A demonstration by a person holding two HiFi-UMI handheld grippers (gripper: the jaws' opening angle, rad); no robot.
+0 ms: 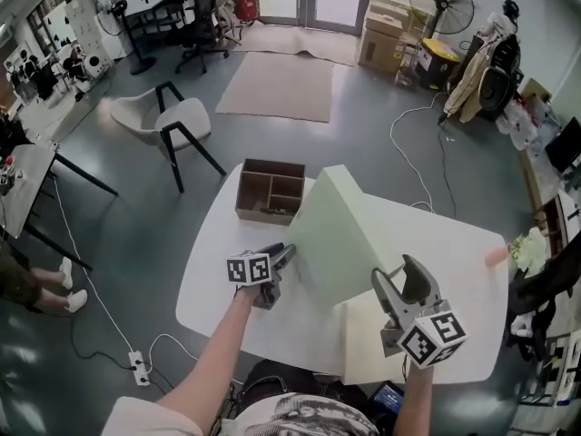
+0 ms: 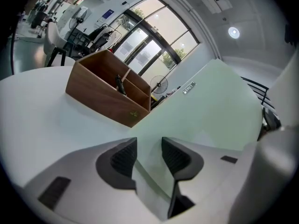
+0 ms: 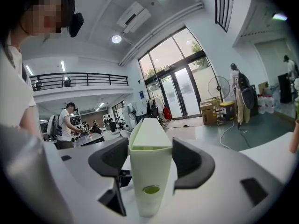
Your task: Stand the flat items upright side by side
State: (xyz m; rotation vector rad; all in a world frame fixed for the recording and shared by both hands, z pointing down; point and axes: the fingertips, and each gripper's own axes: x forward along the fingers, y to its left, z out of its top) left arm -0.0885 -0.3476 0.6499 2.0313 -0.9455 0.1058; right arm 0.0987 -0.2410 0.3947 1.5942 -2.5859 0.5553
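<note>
While the left gripper and right gripper each clamp the standing folder at centre, a second folder lies flat at 5 o'clock. By my judgement, that one is left to stand beside it.

Your right gripper hides part of the green folder; the wooden box's contents are too small to tell.

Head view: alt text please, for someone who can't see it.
A person's left gripper holds a large pale green folder on edge on a white table, while the right gripper grips a second pale green folder nearer the person. A wooden compartment box sits at the far edge.
</note>
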